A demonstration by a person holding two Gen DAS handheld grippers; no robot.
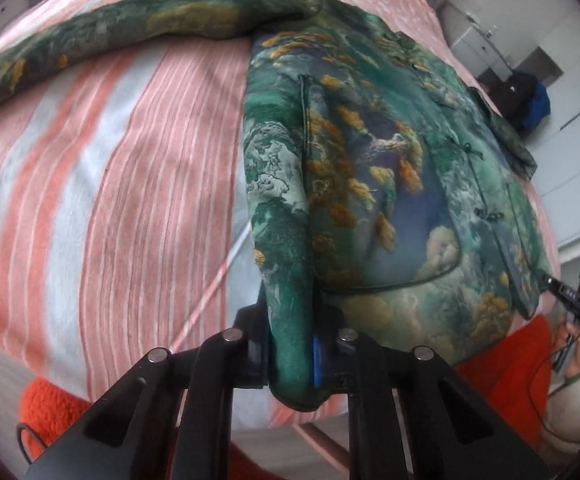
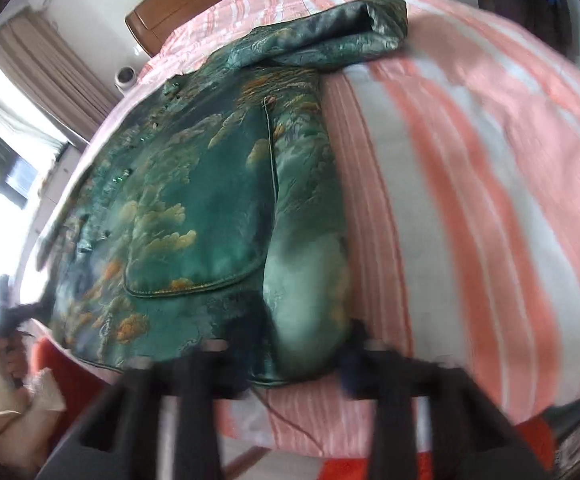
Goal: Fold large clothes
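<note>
Both grippers are taking hold of the green jacket, which is lying spread on the striped bed. The left gripper is clenching the hem's left corner; the right gripper is pinching the opposite corner. Judged next: lifting both corners together, evenly, toward the collar.

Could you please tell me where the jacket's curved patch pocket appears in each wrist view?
Left wrist view: pocket right of centre, its rounded bottom seam toward the camera.
Right wrist view: pocket left of centre, rounded seam likewise toward the camera.
Shared landmark: the pink striped sheet under the jacket.
</note>
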